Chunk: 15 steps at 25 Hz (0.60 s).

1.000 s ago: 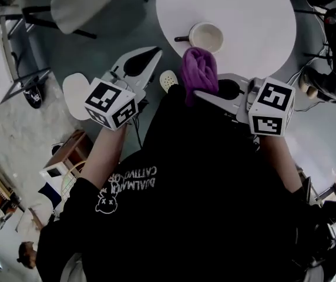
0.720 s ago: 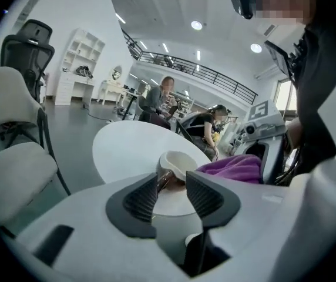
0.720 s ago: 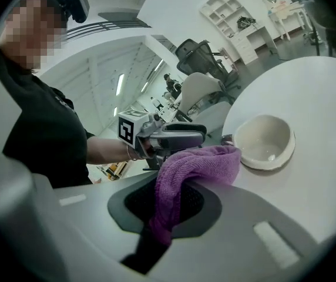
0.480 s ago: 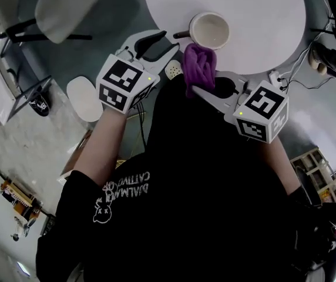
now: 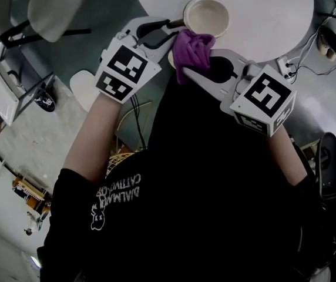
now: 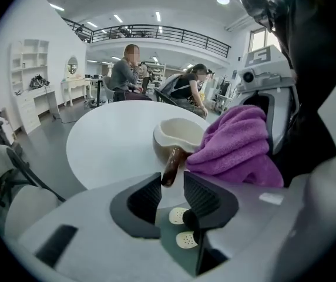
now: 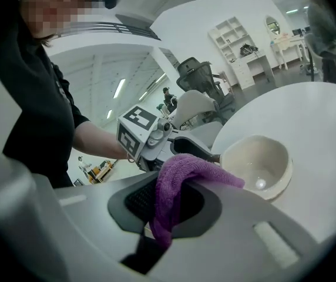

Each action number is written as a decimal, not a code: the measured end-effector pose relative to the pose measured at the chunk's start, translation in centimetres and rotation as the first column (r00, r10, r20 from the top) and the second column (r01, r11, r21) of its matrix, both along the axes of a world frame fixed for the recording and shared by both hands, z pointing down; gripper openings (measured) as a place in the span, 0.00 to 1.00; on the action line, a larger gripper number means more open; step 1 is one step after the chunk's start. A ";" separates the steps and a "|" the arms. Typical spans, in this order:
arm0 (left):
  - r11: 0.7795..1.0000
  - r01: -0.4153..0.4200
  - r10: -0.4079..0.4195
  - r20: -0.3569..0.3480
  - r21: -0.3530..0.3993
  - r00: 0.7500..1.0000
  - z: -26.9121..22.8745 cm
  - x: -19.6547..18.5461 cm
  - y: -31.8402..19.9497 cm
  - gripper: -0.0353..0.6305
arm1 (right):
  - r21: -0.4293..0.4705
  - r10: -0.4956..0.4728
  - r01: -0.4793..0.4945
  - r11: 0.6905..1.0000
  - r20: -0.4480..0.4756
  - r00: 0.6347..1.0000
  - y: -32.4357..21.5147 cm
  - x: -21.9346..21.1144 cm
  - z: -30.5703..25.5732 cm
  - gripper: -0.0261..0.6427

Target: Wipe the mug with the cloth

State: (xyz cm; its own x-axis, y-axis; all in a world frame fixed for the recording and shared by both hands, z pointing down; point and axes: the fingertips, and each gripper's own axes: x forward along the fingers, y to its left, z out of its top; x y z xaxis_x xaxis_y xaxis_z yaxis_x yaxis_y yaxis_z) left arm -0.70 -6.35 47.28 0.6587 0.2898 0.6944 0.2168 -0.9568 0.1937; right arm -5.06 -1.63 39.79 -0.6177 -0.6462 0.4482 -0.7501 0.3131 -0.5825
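A cream mug [image 5: 206, 16] with a dark handle [image 6: 171, 163] stands near the front edge of the round white table [image 5: 262, 16]. My left gripper [image 5: 167, 29] reaches the handle from the left. Its jaws are closing, with the handle's end at the gap between the fingertips [image 6: 153, 184] and no pad pressing on it. My right gripper [image 5: 192, 63] is shut on a purple cloth [image 5: 191, 49], which hangs just in front of the mug. In the right gripper view the cloth [image 7: 191, 172] drapes out of the jaws beside the mug [image 7: 262, 169].
A pale chair [image 5: 56, 4] stands left of the table, with a white oval stool [image 5: 83, 90] below it. A power strip and cables [image 5: 285, 66] lie at the table's right edge. People [image 6: 127, 72] sit at desks far behind the table [image 6: 109, 140].
Both grippers have moved forward to the table's edge. The left jaws now stand at the mug's handle, and the cloth in the right gripper has come up close to the mug.
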 end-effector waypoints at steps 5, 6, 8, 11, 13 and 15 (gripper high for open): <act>0.999 0.021 -0.020 0.033 -0.026 0.999 0.4 0.5 0.1 0.20 | 0.001 -0.007 0.007 1.000 0.043 0.999 -1.1 0.2 0.7 0.11; 0.999 0.024 -0.023 0.042 -0.027 0.999 0.5 0.5 0.0 0.19 | -0.001 -0.009 0.009 1.000 0.052 0.999 -1.3 0.2 0.9 0.11; 1.000 0.012 -0.011 0.059 -0.021 0.998 0.6 0.6 0.0 0.19 | -0.009 -0.003 0.004 1.000 0.077 0.997 -1.5 0.3 1.2 0.11; 0.999 -0.047 0.046 0.088 0.011 0.995 0.8 0.8 0.6 0.18 | -0.037 0.019 -0.016 0.999 0.105 0.994 -1.3 0.7 1.8 0.11; 0.994 -0.099 0.094 0.110 0.044 0.990 0.8 0.9 0.9 0.18 | -0.060 0.039 -0.032 0.998 0.103 0.994 -1.0 1.2 2.1 0.11; 0.987 -0.145 0.136 0.125 0.073 0.983 0.8 0.8 1.0 0.17 | -0.083 0.060 -0.051 0.995 0.104 0.993 -0.8 1.6 2.4 0.11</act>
State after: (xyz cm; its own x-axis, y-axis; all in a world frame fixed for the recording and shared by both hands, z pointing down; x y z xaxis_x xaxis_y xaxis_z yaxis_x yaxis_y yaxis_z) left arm 0.08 -5.38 48.08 0.5266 0.3127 0.7905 0.3302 -0.9321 0.1488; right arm -3.48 -2.45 42.18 -0.6289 -0.6455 0.4334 -0.6973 0.2218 -0.6816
